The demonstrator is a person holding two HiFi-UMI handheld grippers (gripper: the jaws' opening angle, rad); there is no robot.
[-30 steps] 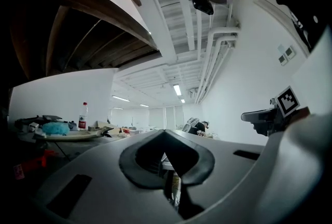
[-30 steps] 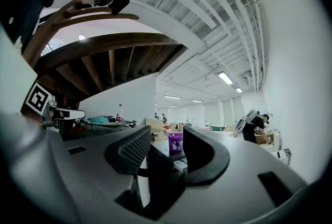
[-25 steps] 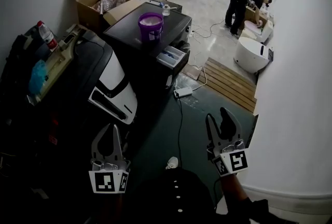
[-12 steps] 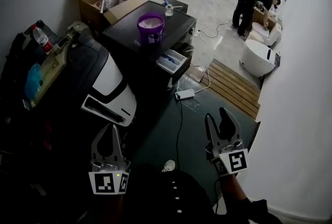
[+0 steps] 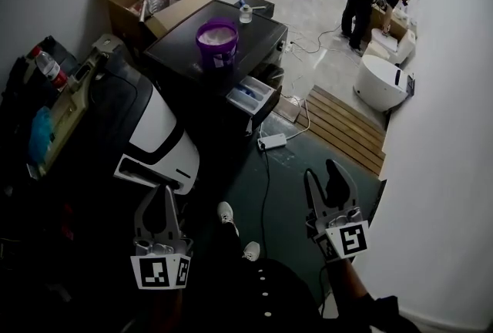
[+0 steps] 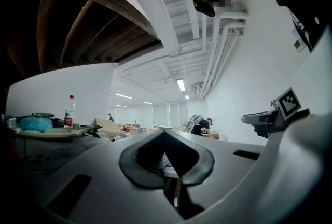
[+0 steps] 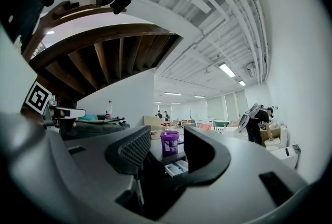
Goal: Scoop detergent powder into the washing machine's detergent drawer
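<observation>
Both grippers are held out well short of the washing machine [image 5: 258, 35]. The left gripper [image 5: 160, 196] has its fingers closed together on nothing. The right gripper [image 5: 323, 173] has its fingers spread wide and empty. A purple tub [image 5: 218, 42], seemingly holding white powder, stands mid-top of the machine. The detergent drawer [image 5: 252, 95] juts open below its front edge.

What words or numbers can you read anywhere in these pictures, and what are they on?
No text can be read anywhere.
Label on the purple bucket: too small to read.
Red label on the water bottle: too blurred to read.
Cubes on the left gripper and right gripper: black-and-white square patterns, no words.
</observation>
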